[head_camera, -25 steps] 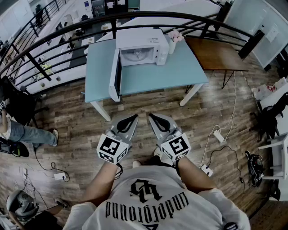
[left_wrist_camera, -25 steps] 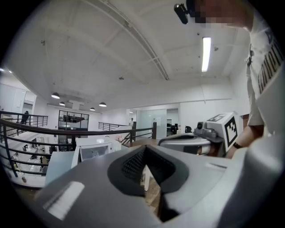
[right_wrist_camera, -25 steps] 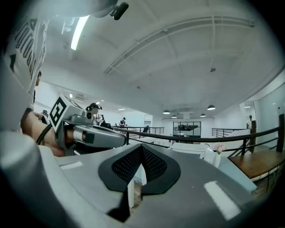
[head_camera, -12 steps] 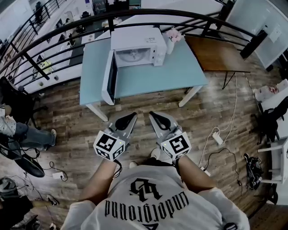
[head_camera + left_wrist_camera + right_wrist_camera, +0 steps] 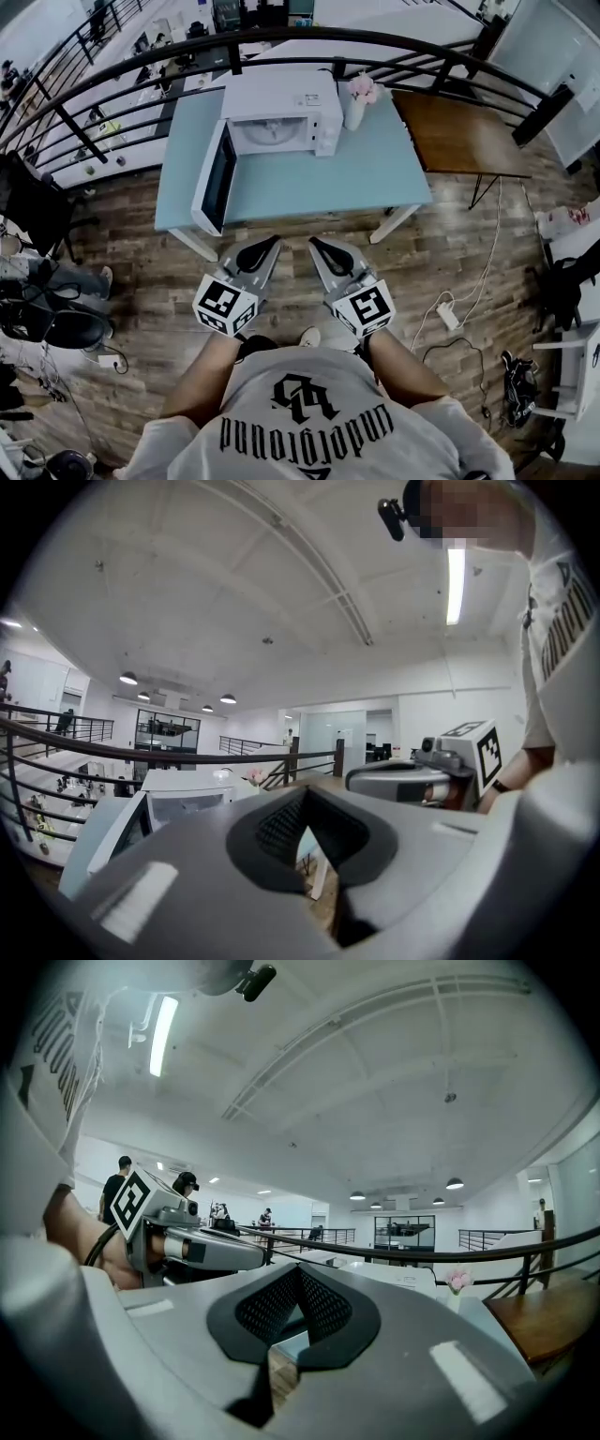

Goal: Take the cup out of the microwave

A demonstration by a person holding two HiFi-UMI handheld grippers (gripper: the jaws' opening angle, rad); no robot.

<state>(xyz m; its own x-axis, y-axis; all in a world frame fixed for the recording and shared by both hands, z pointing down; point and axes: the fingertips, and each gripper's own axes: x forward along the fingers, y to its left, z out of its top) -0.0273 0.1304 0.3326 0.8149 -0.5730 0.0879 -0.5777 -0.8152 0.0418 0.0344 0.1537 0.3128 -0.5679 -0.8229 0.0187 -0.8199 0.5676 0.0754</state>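
Ahead, one open microwave point(image 5: 281, 117) and one flower vase point(image 5: 356, 101) share one blue table point(image 5: 328, 183). Nearer, left gripper point(image 5: 273, 242) and right gripper point(image 5: 316, 243) both have jaws together, empty

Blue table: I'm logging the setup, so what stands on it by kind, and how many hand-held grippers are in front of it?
Microwave: 1
Flower vase: 1
Hand-held grippers: 2, left hand-held gripper, right hand-held gripper
Total: 4
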